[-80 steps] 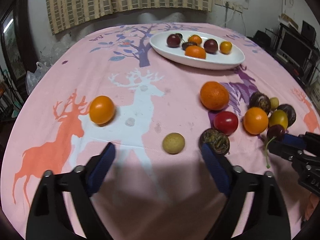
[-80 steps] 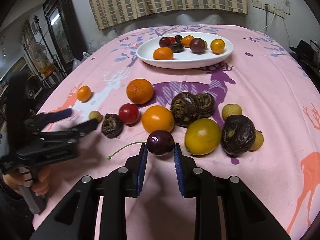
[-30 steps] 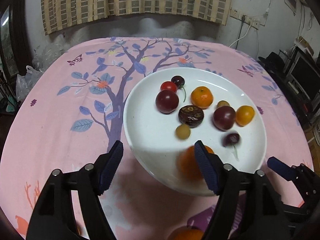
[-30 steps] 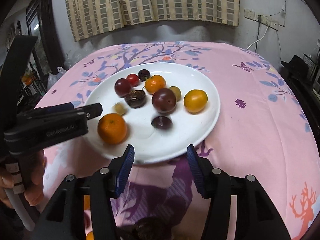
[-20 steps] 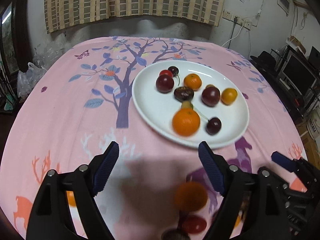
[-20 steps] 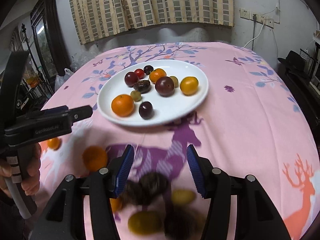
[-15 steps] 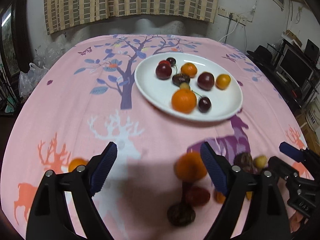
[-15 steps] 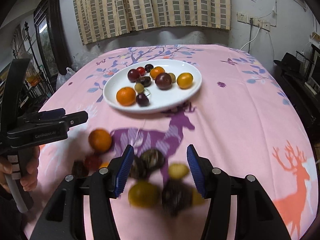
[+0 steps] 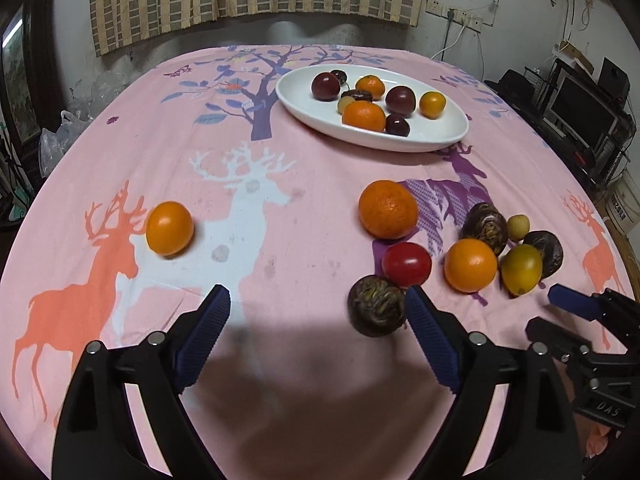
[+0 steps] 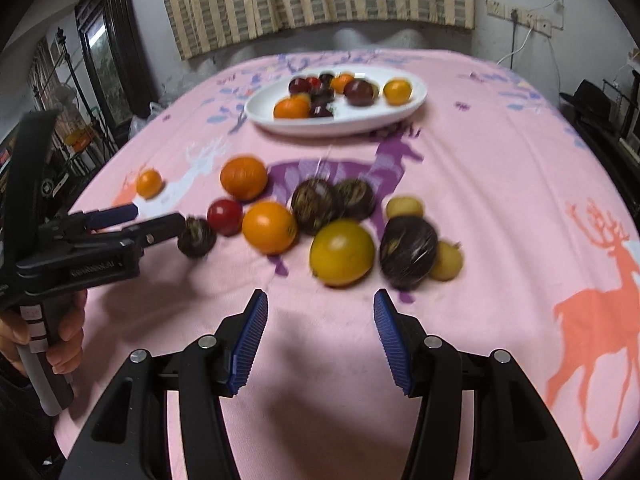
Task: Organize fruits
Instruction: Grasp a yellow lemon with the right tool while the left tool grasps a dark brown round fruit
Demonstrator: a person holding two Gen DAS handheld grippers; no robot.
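the only readable text is "das", embossed on the right hand-held gripper (image 9: 560, 318) body in the left wrist view.

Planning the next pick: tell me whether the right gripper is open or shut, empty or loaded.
Open and empty. The right gripper shows its blue jaws spread wide with only pink tablecloth between them, short of the yellow fruit.

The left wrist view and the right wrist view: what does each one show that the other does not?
Only the left wrist view shows the monitor on shelves at the right. Only the right wrist view shows the person's hand holding the left gripper, and a second pale round fruit behind a dark one. Both show the white plate of fruit, the red tomato and the lone orange fruit on the deer print.
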